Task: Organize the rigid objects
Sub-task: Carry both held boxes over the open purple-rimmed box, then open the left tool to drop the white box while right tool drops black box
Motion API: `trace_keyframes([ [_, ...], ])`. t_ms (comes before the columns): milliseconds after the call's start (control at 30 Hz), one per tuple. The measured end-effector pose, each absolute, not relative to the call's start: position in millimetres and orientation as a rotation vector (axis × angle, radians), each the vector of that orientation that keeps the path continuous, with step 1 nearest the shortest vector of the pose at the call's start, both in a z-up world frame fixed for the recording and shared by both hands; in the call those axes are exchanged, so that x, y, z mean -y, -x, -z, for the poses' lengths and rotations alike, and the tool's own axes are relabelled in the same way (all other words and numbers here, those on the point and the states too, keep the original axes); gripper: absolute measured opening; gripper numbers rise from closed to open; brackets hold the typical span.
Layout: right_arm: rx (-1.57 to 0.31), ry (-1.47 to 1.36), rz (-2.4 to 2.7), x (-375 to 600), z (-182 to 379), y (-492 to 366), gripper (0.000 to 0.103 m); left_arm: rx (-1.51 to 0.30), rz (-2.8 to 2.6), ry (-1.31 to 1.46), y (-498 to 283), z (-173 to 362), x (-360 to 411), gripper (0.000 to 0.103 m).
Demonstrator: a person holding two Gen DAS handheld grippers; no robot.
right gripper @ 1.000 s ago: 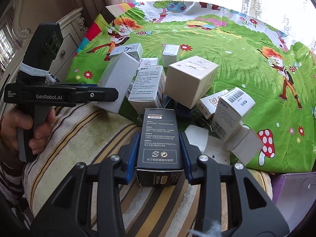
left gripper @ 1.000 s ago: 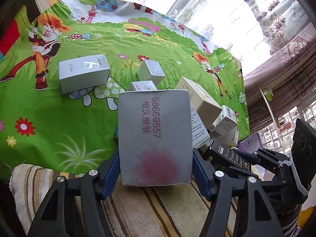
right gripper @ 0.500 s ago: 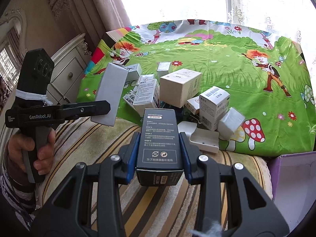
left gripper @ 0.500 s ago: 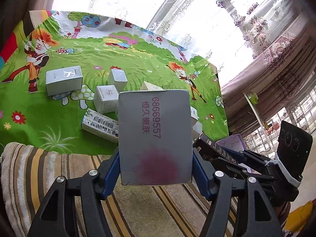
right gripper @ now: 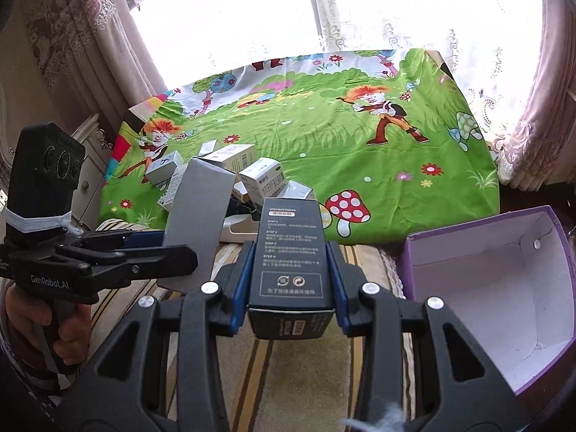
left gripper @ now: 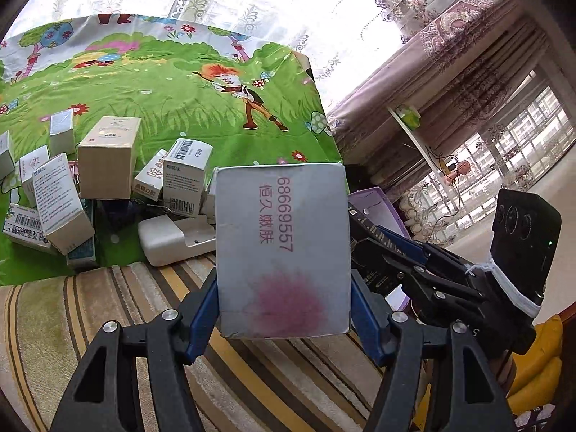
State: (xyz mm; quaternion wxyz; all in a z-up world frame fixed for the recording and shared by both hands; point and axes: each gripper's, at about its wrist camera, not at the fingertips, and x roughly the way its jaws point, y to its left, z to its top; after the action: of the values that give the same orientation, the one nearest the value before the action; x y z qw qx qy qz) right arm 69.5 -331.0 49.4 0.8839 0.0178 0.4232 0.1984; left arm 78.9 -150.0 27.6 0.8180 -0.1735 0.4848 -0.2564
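My left gripper (left gripper: 284,316) is shut on a grey box (left gripper: 282,248) with red print and a pink blot, held above the striped towel. The same grey box (right gripper: 198,216) shows at the left of the right wrist view. My right gripper (right gripper: 289,298) is shut on a black box (right gripper: 291,252) with white instruction text, held up above the towel. An open purple box (right gripper: 493,288) with a white inside stands empty to the right of it. A cluster of several white and beige boxes (left gripper: 104,165) lies on the green cartoon cloth (right gripper: 360,136).
A white plastic tray (left gripper: 172,237) lies at the cloth's near edge. The striped towel (left gripper: 108,309) covers the near part. Lace curtains and a window (right gripper: 360,7) stand behind the cloth. A white dresser (right gripper: 91,165) is at the far left.
Both grippers have risen and pulled back, swinging right with their boxes. The box cluster now looks smaller and farther, and the purple box has come into the right wrist view.
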Motion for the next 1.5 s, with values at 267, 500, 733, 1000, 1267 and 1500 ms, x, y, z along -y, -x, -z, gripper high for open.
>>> trace_keyframes([
  [267, -0.884, -0.059, -0.196, 397, -34, -74, 0.043, -1.102, 0.636, 0.323, -98, -18, 216, 0.067],
  [500, -0.912, -0.153, -0.06, 456, -17, -75, 0.043, -1.161, 0.683, 0.232, -115, -10, 270, 0.066],
  [733, -0.947, -0.233, 0.051, 498, 2, -70, 0.043, -1.208, 0.743, 0.139, -121, 5, 326, 0.066],
  [1000, -0.984, -0.296, 0.11, 524, 21, -66, 0.044, -1.251, 0.774, 0.063, -126, 17, 362, 0.068],
  [1267, -1.011, -0.321, 0.107, 528, 27, -66, 0.058, -1.233, 0.776, 0.077, -128, 13, 359, 0.084],
  [1500, -0.985, -0.31, 0.097, 522, 18, -65, 0.076, -1.158, 0.694, 0.031, -122, -2, 347, 0.084],
])
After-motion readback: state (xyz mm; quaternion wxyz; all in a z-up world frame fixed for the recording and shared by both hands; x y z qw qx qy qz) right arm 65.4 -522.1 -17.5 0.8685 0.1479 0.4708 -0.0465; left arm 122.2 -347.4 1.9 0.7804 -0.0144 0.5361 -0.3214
